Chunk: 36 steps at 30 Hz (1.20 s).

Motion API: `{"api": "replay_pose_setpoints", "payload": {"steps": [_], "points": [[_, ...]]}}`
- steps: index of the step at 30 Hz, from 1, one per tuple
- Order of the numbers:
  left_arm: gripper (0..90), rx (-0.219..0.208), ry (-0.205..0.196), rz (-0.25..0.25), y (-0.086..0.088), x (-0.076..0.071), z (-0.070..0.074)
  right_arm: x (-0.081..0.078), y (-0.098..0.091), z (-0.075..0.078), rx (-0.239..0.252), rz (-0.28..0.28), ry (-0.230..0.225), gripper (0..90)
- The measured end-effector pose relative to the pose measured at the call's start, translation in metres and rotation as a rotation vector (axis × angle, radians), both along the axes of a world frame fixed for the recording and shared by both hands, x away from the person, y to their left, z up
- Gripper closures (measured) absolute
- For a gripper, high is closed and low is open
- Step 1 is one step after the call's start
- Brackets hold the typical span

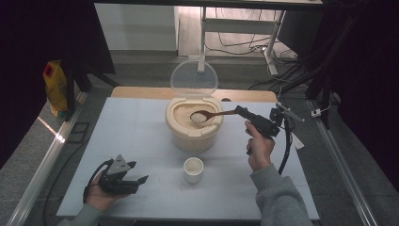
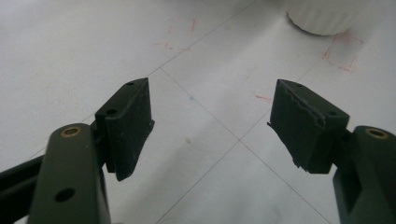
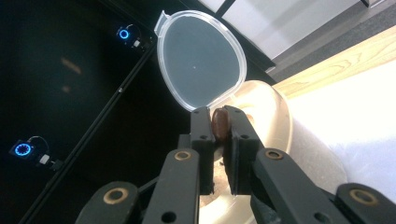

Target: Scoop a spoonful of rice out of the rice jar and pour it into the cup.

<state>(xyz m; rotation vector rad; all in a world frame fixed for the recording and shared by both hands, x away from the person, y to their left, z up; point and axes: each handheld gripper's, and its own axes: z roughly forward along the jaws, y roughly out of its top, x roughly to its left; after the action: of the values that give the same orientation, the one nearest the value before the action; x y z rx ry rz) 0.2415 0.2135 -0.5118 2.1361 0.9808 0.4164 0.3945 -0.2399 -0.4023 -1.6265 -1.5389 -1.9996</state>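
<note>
A cream rice container (image 1: 194, 123) stands at the table's middle with its clear lid (image 1: 194, 77) hinged up behind it. My right gripper (image 1: 241, 111) is shut on the handle of a wooden spoon (image 1: 210, 114); the spoon's bowl, heaped with rice, hovers over the container's open mouth. In the right gripper view the spoon handle's end (image 3: 219, 124) is pinched between the jaws, with the lid (image 3: 201, 58) and the container (image 3: 271, 116) beyond. A small white cup (image 1: 193, 169) sits in front of the container. My left gripper (image 1: 139, 172) rests open near the front left, jaws pointing toward the cup (image 2: 327, 16).
The table (image 1: 141, 136) is covered with a pale sheet and has a wooden strip at its far edge. A yellow bag (image 1: 55, 87) stands off the table at the far left. Desk legs and cables (image 1: 263, 42) lie on the floor behind.
</note>
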Motion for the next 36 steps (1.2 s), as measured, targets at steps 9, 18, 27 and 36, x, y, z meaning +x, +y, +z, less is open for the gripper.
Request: {"api": "replay_pose_setpoints", "payload": {"steps": [9,18,27,36], "points": [[29.1,-0.001,0.000,0.001,0.000,0.000,-0.001,-0.008,-0.007,0.003,0.029,0.013,-0.001,82.8],[29.0,0.001,0.005,0.008,0.001,0.001,-0.002,-0.016,-0.016,0.002,0.056,0.036,0.010,82.8],[29.0,0.004,0.008,0.013,0.002,0.002,-0.003,-0.028,-0.025,-0.001,0.067,0.064,0.025,82.8],[29.0,0.004,0.008,0.014,0.002,0.002,-0.003,-0.041,-0.024,-0.011,0.061,0.114,0.046,82.8]]}}
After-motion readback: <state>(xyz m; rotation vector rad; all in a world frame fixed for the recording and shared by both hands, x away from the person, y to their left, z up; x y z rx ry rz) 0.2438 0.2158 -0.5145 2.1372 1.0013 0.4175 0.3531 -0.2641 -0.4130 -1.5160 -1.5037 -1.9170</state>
